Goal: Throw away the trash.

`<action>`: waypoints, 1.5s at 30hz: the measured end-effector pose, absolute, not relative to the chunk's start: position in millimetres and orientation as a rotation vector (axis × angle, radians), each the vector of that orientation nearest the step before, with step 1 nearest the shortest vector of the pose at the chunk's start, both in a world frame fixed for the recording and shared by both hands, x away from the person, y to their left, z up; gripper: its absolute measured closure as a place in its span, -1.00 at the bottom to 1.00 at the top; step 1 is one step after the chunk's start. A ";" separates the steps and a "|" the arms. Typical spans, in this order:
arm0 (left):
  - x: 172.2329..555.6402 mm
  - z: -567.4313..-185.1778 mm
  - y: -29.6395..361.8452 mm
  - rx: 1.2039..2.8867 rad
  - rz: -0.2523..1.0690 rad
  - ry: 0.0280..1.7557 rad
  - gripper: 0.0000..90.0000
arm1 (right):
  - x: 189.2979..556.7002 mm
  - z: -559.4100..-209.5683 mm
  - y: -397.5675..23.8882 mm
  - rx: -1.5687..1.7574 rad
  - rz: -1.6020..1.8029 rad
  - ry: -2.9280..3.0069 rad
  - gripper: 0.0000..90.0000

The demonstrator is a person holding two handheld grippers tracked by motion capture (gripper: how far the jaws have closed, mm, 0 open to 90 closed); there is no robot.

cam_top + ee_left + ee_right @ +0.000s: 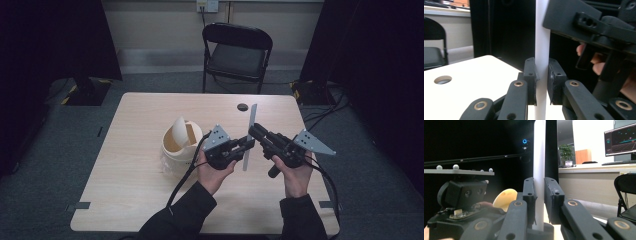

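A thin white strip (251, 122) stands upright above the table's middle, held between both grippers. My left gripper (248, 143) comes at it from the left and is shut on its lower part. My right gripper (253, 131) reaches in from the right, shut on it slightly higher. In the left gripper view the strip (542, 30) rises between the two jaws of my left gripper (542, 68), with the right gripper's body (594, 25) close behind it. The right gripper view shows the strip (539, 150) pinched in my right gripper (539, 186).
A cream bin with a tilted swing lid (180, 142) stands on the wooden table (140, 185), just left of the left hand. A cable hole (242, 107) lies near the far edge. A black folding chair (236, 50) stands beyond the table.
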State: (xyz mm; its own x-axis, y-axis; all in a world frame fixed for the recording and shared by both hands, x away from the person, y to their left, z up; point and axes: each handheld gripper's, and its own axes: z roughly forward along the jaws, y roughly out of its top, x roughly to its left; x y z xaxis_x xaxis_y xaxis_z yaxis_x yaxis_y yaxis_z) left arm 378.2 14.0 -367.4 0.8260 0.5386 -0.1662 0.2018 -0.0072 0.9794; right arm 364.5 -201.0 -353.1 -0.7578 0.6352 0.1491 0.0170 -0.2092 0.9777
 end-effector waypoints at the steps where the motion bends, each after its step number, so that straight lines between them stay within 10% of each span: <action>1: 377.7 -366.8 15.1 1.592 0.306 0.604 0.77 | 363.9 -352.4 -202.2 0.765 2.019 1.643 0.77; 11: 370.0 -356.6 37.5 1.591 0.392 0.594 0.77 | 359.5 -348.1 -222.5 0.806 1.999 1.602 0.55; 45: 330.7 -297.4 231.3 1.438 0.607 0.694 0.76 | 380.4 -491.0 -268.0 1.233 1.285 1.901 -0.12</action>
